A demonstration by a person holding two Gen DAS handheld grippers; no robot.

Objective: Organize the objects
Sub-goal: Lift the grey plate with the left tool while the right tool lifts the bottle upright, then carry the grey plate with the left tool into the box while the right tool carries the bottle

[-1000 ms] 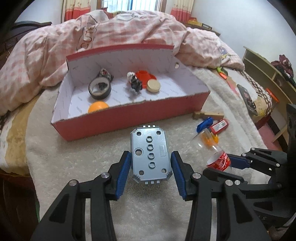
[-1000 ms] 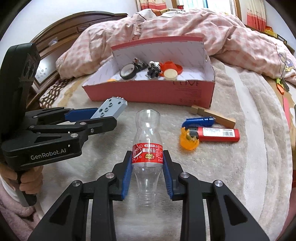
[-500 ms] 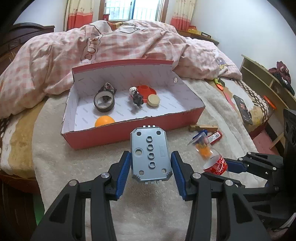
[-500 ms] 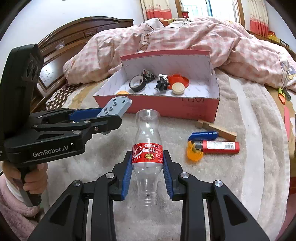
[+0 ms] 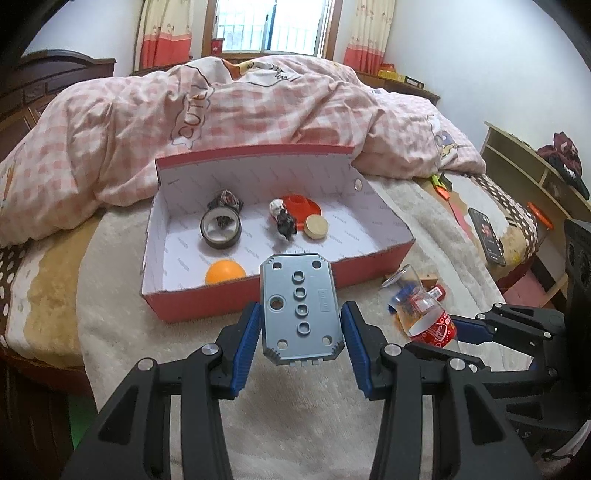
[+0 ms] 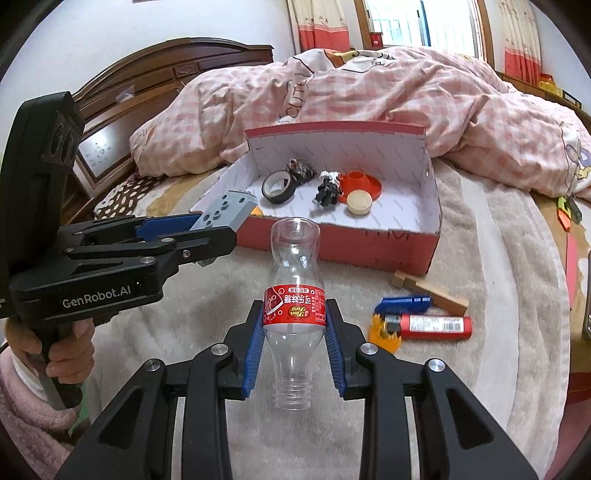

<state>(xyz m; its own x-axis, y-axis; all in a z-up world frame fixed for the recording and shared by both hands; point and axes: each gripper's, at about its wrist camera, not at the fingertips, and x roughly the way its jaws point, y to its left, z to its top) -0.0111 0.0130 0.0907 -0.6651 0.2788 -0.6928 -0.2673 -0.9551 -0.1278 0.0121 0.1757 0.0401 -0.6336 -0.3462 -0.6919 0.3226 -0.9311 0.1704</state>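
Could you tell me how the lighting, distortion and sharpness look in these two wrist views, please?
Left wrist view: the window is blown out, edges bow, the grey plate is sharp. Right wrist view: even daylight, dark corner vignette, the clear bottle crisp with little glare.

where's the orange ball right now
In the left wrist view the orange ball lies inside the red box, in its near-left corner against the front wall, just in front of the tape roll.
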